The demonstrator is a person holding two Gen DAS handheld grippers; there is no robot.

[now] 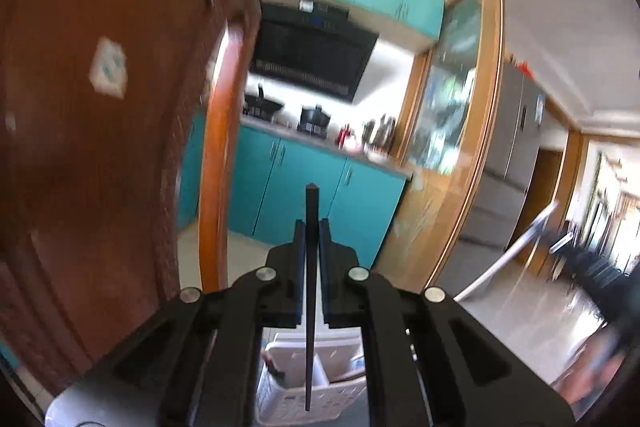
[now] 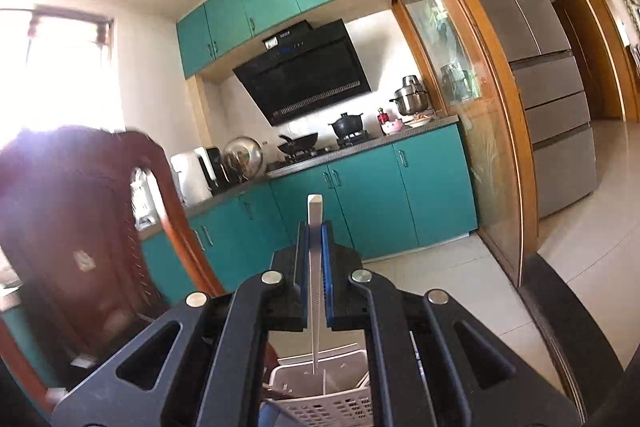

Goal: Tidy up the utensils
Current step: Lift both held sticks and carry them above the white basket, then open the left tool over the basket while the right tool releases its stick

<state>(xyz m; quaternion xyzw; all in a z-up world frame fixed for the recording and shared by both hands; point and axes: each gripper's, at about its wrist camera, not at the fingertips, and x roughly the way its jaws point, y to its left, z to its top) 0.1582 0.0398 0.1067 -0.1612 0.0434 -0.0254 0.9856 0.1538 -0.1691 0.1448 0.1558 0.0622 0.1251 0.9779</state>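
Observation:
My left gripper (image 1: 312, 227) is shut on a dark brown chopstick (image 1: 311, 307), held upright with its lower tip over a white perforated utensil basket (image 1: 280, 407) below. My right gripper (image 2: 315, 231) is shut on a white chopstick (image 2: 315, 267), also upright, its lower tip inside a compartment of the same white basket (image 2: 332, 409). The basket has dividers and holds a few utensils. In the left wrist view, the white chopstick (image 1: 508, 255) and the right gripper appear blurred at the right edge.
A dark wooden chair back (image 1: 100, 147) stands close on the left; it also shows in the right wrist view (image 2: 80, 227). Beyond are teal kitchen cabinets (image 2: 360, 195), a range hood (image 2: 308, 75), a glass sliding door (image 2: 460, 107) and a steel fridge (image 2: 548, 67).

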